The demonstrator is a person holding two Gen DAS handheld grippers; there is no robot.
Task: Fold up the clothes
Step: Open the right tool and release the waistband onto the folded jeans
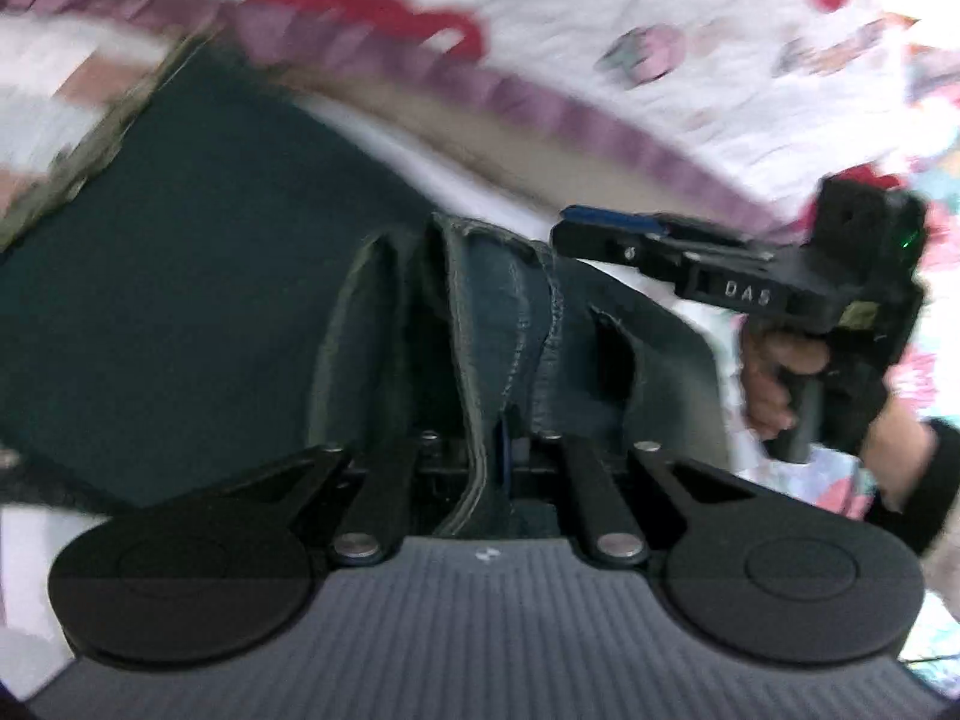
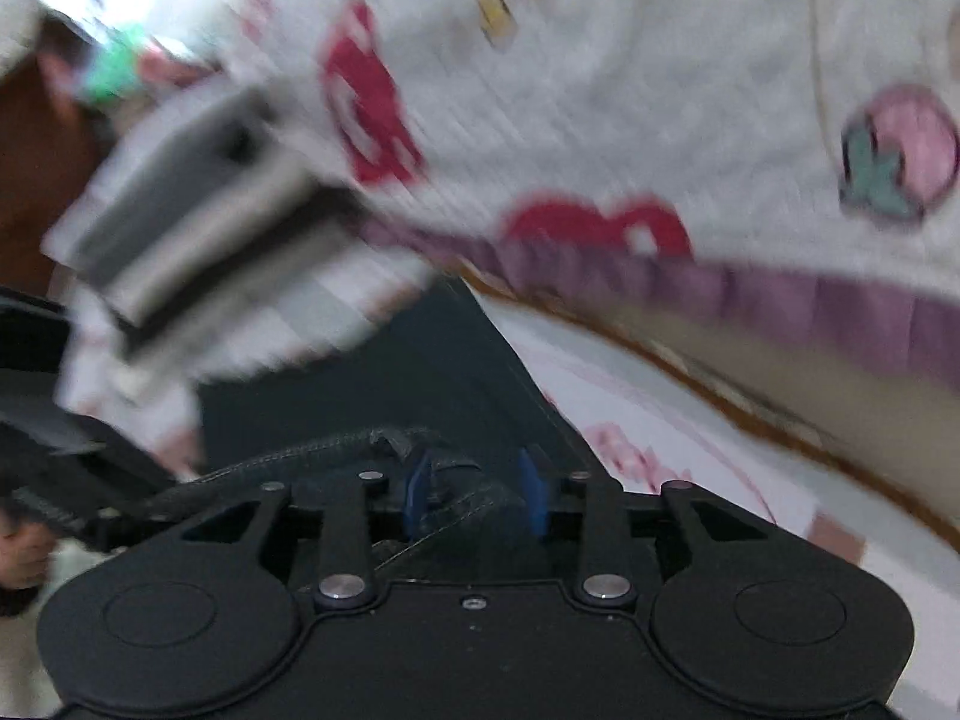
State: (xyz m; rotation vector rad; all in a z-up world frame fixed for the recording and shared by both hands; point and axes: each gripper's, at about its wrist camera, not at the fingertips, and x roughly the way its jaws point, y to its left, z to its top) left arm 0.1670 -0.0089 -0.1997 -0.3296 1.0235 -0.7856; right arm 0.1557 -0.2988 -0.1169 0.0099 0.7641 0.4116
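Both claws, left (image 1: pixel 504 438) and right (image 2: pixel 474 498), were clamped on the jeans (image 1: pixel 510 324) above the quilt (image 1: pixel 600 0); keeping the hem taut and level should give a clean fold.

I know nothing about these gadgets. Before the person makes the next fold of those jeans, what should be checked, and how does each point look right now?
1. Left gripper closed on the jeans: ok, denim sits between its fingers.
2. Right gripper holding denim: ok, a bunched hem sits between its blue pads.
3. Fabric between the grippers flat: not ok, it is bunched.
4. Patterned bedspread free of clutter: cannot tell, the pictures are blurred.
5. Rest of the jeans lying smooth: cannot tell.
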